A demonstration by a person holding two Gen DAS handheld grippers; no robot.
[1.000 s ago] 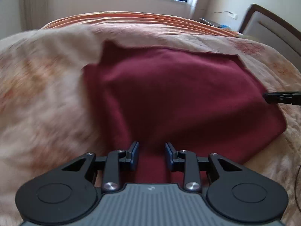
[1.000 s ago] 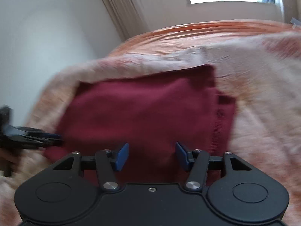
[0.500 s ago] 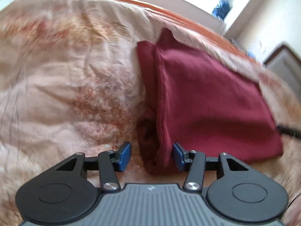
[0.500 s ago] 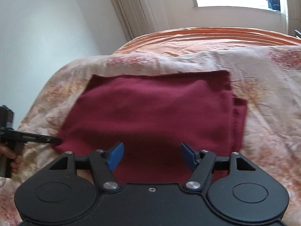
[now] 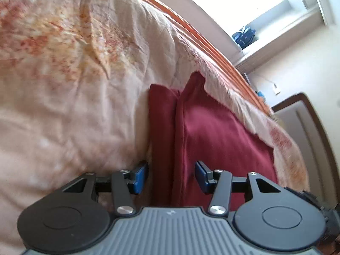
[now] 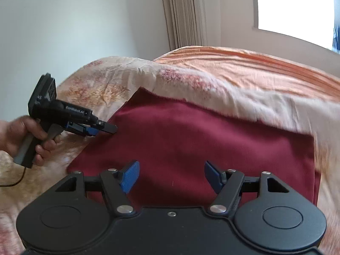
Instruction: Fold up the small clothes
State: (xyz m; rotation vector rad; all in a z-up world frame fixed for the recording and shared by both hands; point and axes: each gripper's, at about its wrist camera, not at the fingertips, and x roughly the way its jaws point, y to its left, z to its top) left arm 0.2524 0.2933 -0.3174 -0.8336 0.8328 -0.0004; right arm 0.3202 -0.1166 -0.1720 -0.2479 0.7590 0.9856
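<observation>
Two grippers are held wide open and empty. Since a second ago the left gripper [image 5: 171, 175] has been swung to the left edge of the folded maroon garment [image 6: 208, 148], which lies flat on the bedspread [image 5: 63, 85], while the right gripper [image 6: 171, 176] is kept over its near edge. Contact with the cloth cannot be made out; the near hem is hidden.

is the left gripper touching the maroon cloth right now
Cannot tell. In the right wrist view the left gripper tips meet the maroon cloth edge, but neither contact nor a gap shows plainly.
</observation>
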